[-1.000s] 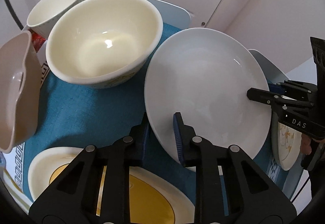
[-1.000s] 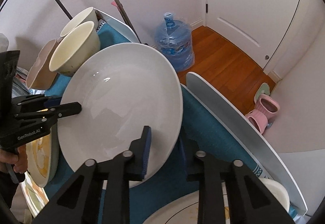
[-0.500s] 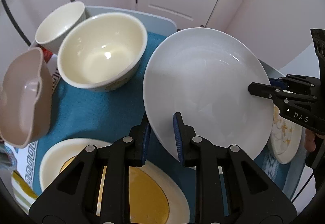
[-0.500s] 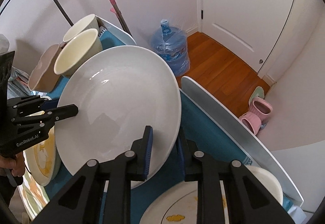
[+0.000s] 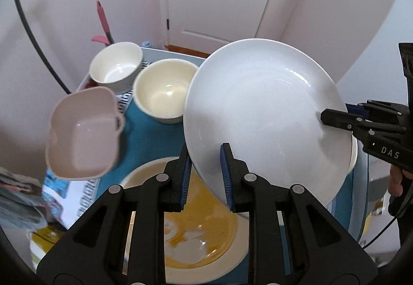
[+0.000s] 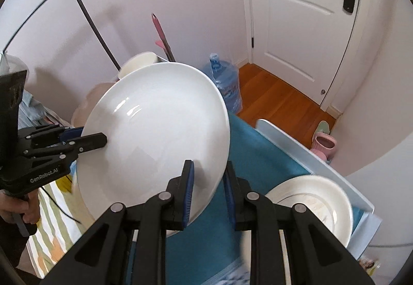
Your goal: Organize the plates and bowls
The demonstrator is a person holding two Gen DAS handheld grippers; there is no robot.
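You see a plain white plate (image 5: 260, 114), cream bowl (image 5: 165, 91), pale pink dish (image 5: 82, 135), yellow-centred plate (image 5: 196, 228), teal cloth (image 6: 258, 155).

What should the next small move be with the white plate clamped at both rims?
Probably carry it, kept tilted, toward a free spot: the left hand-held gripper and right hand-held gripper both pinch the white plate, which hangs clear above the yellow plate and bowls.

white plate (image 5: 260, 114) lifted higher (tilted), table items farther below
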